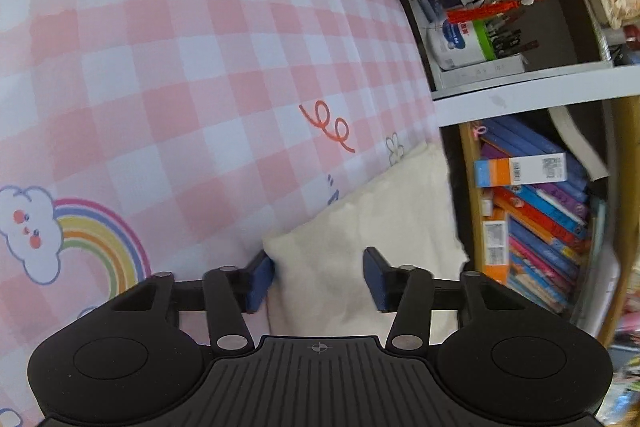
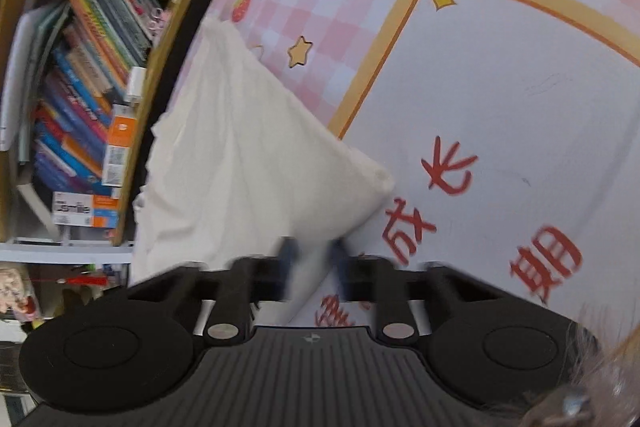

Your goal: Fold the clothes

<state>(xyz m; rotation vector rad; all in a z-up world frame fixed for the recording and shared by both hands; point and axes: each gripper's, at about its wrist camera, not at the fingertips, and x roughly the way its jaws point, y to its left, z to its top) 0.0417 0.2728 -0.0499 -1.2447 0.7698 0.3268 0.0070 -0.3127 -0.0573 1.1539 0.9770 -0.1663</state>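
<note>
Cloth (image 1: 360, 227) lies dead ahead of both tongs, long edge across: your right tongs (image 2: 310, 267) pinch its corner shut, left tongs (image 1: 316, 279) gape w/ cloth between.

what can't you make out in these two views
- Left wrist view: the near part of the white cloth is hidden under the left gripper; I cannot tell whether its pads pinch it.
- Right wrist view: the right gripper is motion-blurred where it meets the cloth, so the pinched spot is unclear.
- Neither view shows the whole cloth, so what garment it is stays unknown.
- Book titles are too small and blurred.
</note>
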